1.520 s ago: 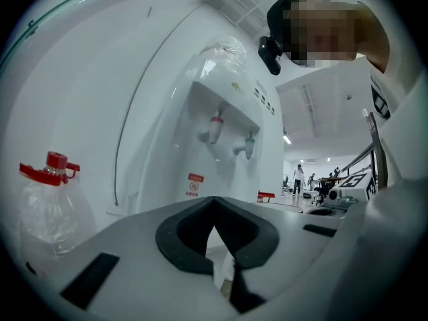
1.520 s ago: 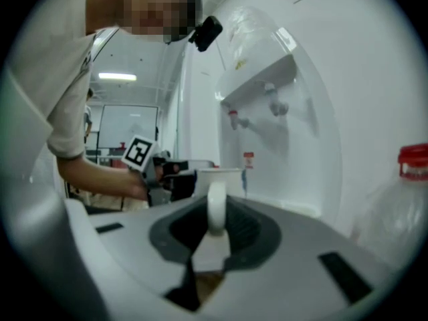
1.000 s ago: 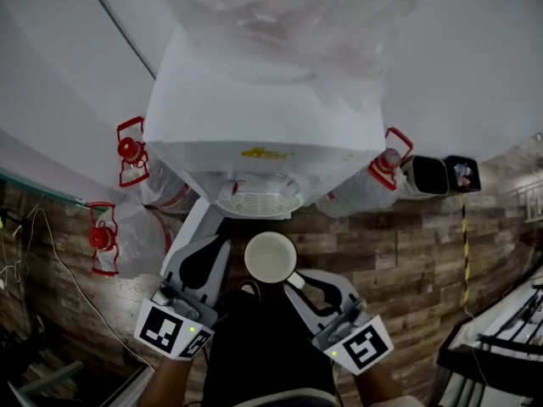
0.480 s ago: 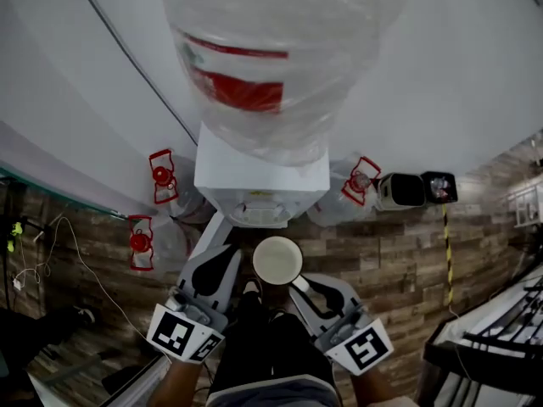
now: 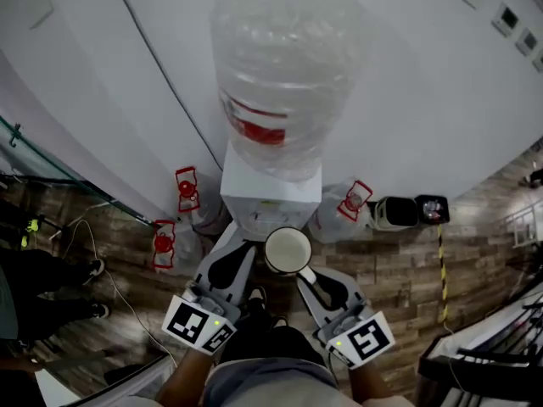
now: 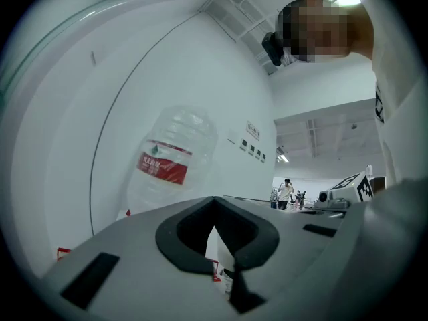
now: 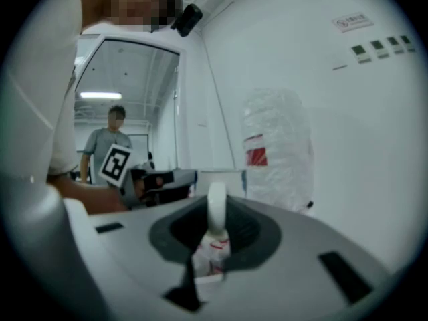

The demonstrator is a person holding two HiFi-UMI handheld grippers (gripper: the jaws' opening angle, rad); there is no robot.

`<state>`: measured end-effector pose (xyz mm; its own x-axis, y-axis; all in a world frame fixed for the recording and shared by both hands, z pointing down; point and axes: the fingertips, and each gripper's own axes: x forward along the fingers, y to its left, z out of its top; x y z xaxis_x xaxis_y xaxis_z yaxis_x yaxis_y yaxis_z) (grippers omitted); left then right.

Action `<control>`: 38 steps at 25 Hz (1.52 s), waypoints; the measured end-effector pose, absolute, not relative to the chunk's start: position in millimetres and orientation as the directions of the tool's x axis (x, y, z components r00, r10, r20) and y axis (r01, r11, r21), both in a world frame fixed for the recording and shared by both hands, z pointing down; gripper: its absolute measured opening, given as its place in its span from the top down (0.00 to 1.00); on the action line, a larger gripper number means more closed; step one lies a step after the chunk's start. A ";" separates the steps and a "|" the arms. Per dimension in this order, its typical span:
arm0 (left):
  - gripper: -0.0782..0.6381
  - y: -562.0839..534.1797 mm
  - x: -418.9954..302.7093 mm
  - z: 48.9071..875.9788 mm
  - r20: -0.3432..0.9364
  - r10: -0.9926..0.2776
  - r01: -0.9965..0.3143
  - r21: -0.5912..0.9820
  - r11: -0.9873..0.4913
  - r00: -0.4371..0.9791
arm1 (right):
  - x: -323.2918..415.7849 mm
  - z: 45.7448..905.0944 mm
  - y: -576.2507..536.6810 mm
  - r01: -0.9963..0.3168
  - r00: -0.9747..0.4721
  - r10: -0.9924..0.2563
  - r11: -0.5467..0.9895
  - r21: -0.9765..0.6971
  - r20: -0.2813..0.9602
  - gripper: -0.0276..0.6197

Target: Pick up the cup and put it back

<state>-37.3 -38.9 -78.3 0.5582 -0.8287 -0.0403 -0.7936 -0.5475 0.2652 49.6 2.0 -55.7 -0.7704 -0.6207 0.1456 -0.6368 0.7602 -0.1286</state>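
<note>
white round cup (image 5: 288, 250) is gripped by its handle (image 7: 216, 209) in right gripper (image 5: 302, 275), just in front of white water dispenser (image 5: 270, 202). left gripper (image 5: 247, 248) is seen closed, empty, also before the dispenser.

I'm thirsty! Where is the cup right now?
In the head view the cup is at centre, its handle pinched by the right gripper, just before the water dispenser.

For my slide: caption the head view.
Right tongs hold a white cup before a water dispenser; left tongs empty.
</note>
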 end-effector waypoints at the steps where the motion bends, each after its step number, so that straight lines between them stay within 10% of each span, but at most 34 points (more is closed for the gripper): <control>1: 0.88 -35.2 -36.6 -83.6 -0.044 -0.830 -0.794 0.270 -0.545 0.555 | 51.0 -61.2 5.0 -0.639 -0.768 -0.623 0.758 -0.128 0.146 0.85; 38: 0.88 16.5 -17.0 -94.9 -0.037 -0.875 -0.817 0.340 -0.465 0.483 | 77.7 -91.0 53.7 -0.702 -0.711 -0.693 0.696 -0.151 0.118 0.85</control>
